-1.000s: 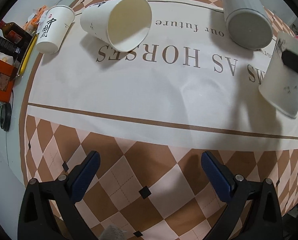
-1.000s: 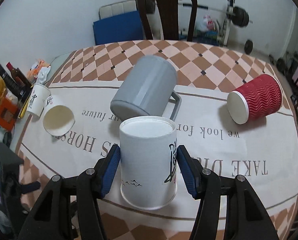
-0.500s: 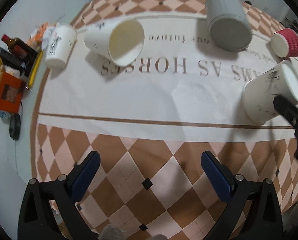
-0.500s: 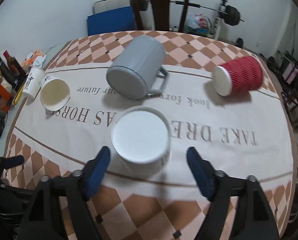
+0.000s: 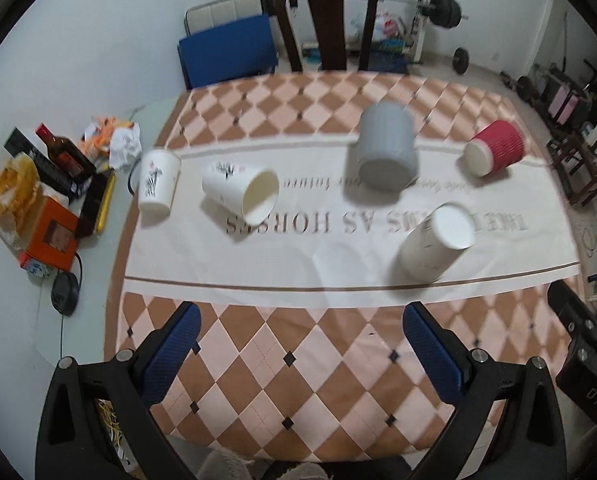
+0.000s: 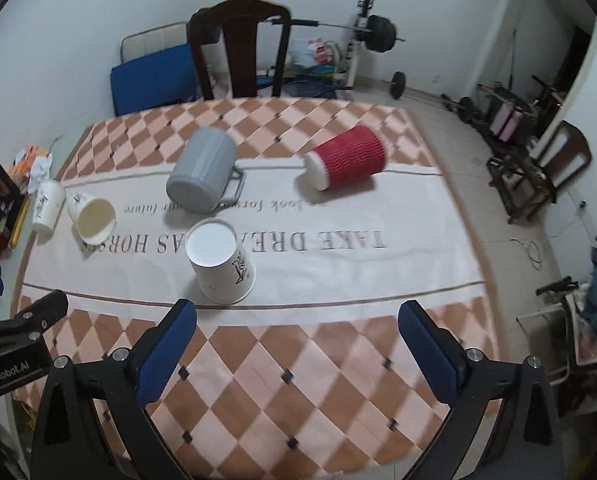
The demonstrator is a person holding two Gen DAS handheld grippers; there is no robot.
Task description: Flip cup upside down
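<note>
A white paper cup [image 6: 221,266] with black drawings stands upside down, base up, on the white band of the tablecloth; it also shows in the left wrist view [image 5: 434,244]. My right gripper [image 6: 296,346] is open and empty, well back from the cup above the near checkered part of the cloth. My left gripper [image 5: 298,346] is open and empty, also back near the table's front edge. A second white paper cup [image 5: 240,192] lies on its side at the left, mouth toward me; it shows in the right wrist view [image 6: 92,218] too.
A grey mug [image 6: 204,176] and a red ribbed cup [image 6: 346,158] lie on their sides further back. Another white cup [image 5: 158,186] stands upside down at the left edge. Boxes, a bottle [image 5: 60,152] and litter crowd the left side. A dark chair [image 6: 240,56] stands behind the table.
My right gripper has opened, let go of the white cup standing upside down, and drawn back and up. My left gripper has also pulled back and up, widening its view.
</note>
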